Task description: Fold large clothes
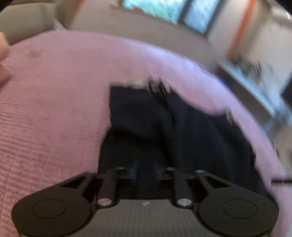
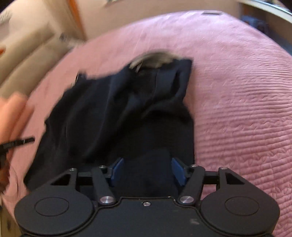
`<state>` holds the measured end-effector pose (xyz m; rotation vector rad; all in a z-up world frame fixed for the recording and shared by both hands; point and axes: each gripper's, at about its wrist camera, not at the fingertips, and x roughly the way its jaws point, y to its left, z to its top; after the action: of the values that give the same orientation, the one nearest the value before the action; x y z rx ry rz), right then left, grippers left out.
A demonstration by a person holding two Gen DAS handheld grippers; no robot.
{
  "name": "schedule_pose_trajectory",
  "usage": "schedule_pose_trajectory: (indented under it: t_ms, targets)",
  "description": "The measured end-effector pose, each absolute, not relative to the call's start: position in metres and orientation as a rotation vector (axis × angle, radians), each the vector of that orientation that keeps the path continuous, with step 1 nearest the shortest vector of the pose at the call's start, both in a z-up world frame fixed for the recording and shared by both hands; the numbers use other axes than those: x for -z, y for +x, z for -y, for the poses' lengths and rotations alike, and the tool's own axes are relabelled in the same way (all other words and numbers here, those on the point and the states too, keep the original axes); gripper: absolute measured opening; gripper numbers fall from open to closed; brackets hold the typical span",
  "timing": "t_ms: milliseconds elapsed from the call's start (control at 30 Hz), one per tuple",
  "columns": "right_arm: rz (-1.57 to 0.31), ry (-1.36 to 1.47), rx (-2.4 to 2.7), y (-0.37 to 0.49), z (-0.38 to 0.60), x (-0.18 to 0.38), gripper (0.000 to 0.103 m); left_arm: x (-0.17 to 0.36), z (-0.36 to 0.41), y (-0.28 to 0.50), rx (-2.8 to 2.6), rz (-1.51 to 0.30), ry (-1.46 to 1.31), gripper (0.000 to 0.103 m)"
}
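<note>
Nearest you, your left gripper [image 1: 144, 169] points down over the dark navy garment [image 1: 164, 131]; its jaws stand a little apart with dark cloth beneath them, and through the blur they seem released rather than pinching anything. Your right gripper [image 2: 146, 169] has its blue pads [image 2: 116, 168] spread wide, a hump of the same garment [image 2: 118, 109] lying between them without either pad pressing on it.

The garment lies crumpled on a pink quilted bedspread [image 1: 45, 109], which covers the whole surface and shows fine stitched ribbing. At the garment's far end a pale grey lining or collar [image 2: 155, 58] shows; the right wrist view is too smeared to say which.

At the left edge of the right wrist view your other hand [image 2: 12, 113] appears as a blur above the bedspread [image 2: 237, 109].

Beyond the bed, the left wrist view shows a pale wall, a window [image 1: 164, 11] with dark frames, an orange vertical strip [image 1: 240, 31] and a cluttered light-blue shelf or table [image 1: 255, 82]. The right wrist view shows beige cushioned panels [image 2: 27, 54] past the bed's edge.
</note>
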<state>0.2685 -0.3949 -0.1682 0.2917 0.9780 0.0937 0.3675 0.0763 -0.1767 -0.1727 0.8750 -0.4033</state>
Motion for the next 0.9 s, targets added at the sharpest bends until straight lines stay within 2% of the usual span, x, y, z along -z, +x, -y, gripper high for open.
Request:
schedule_pose_trajectory:
  t_ms: [33, 67, 367, 467, 500, 533, 600, 633, 733, 900]
  targets:
    - [-1.003, 0.257, -0.094, 0.271, 0.391, 0.171, 0.072, 0.18, -0.073, 0.367, 0.426, -0.911, -0.123, 0.045]
    - [-1.03, 0.23, -0.102, 0.276, 0.388, 0.174, 0.072, 0.184, -0.072, 0.364, 0.446, -0.933, -0.09, 0.047]
    - [-1.156, 0.141, -0.114, 0.301, 0.377, 0.196, 0.07, 0.198, -0.063, 0.381, 0.533, -1.057, -0.011, 0.045]
    - [-1.182, 0.121, -0.111, 0.299, 0.368, 0.198, 0.049, 0.204, -0.053, 0.389, 0.555, -1.1, -0.004, 0.047]
    - [-1.18, 0.097, -0.118, 0.297, 0.364, 0.196, 0.032, 0.21, -0.05, 0.393, 0.567, -1.136, -0.011, 0.048]
    - [-1.177, 0.082, -0.13, 0.297, 0.361, 0.194, 0.023, 0.21, -0.047, 0.394, 0.566, -1.144, -0.003, 0.048]
    - [-1.165, 0.079, -0.131, 0.293, 0.357, 0.188, 0.01, 0.204, -0.043, 0.392, 0.589, -1.13, 0.008, 0.021]
    - [-1.147, 0.079, -0.126, 0.29, 0.356, 0.185, 0.009, 0.203, -0.042, 0.391, 0.587, -1.126, 0.005, 0.011]
    - [-1.06, 0.051, -0.104, 0.277, 0.353, 0.161, 0.007, 0.184, -0.044, 0.382, 0.569, -1.064, -0.001, 0.009]
    - [-0.873, 0.002, -0.023, 0.268, 0.36, 0.092, 0.006, 0.117, -0.087, 0.379, 0.534, -0.865, -0.247, 0.009]
